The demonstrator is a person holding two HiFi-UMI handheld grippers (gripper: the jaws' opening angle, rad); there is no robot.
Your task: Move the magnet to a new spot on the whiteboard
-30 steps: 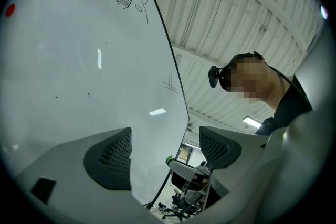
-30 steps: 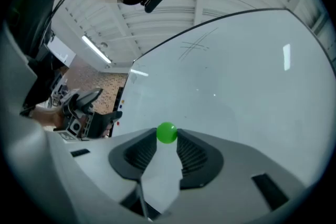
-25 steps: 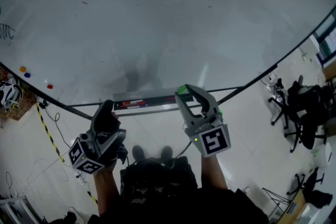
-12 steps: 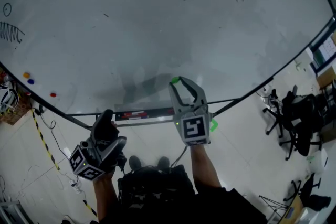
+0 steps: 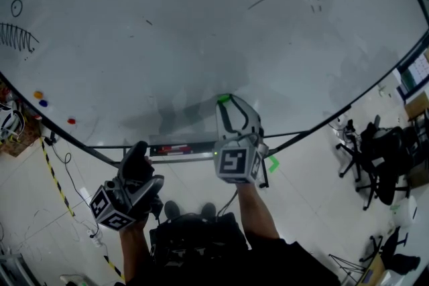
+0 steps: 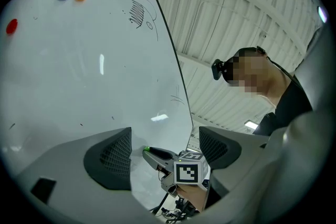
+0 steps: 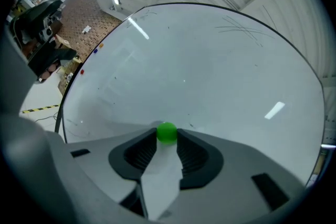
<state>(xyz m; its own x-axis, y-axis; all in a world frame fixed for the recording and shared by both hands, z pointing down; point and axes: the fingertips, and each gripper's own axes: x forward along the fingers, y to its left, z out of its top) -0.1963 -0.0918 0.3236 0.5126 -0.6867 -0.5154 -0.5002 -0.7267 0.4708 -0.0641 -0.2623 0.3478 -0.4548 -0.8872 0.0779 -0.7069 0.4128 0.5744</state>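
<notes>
– Since the green magnet (image 7: 167, 132) is pinched at the very tips of the right gripper (image 5: 226, 104), would the person's pick-up count as done?

– It looks so. The jaws are partly closed, with the pads pressing the magnet from both sides. The gripper points roughly level at the whiteboard (image 5: 201, 30), low down and about midway along its bottom edge. What is left is the placing: choosing a bare patch of the whiteboard, setting the magnet on it and letting go.

– Is the magnet touching the whiteboard right now?

– No view settles that. It is at least very near the surface, but whether there is a gap cannot be told.

– And the other gripper?

– The left gripper (image 6: 165, 135) hangs just below the whiteboard's bottom edge, toward its left half, and is tilted upward. Its jaws stand well apart with nothing between them. Only the whiteboard and the right gripper show through the gap. It touches nothing and seems to have no part in this step.

– Is there anything to avoid on the whiteboard?

– Three small magnets, red (image 5: 71, 121), orange (image 5: 38, 95) and blue (image 5: 43, 103), sit along its lower left edge, well apart from the green one. Pen strokes mark the upper right. The broad middle of the whiteboard is bare, so a new spot there would be an easy choice.
</notes>
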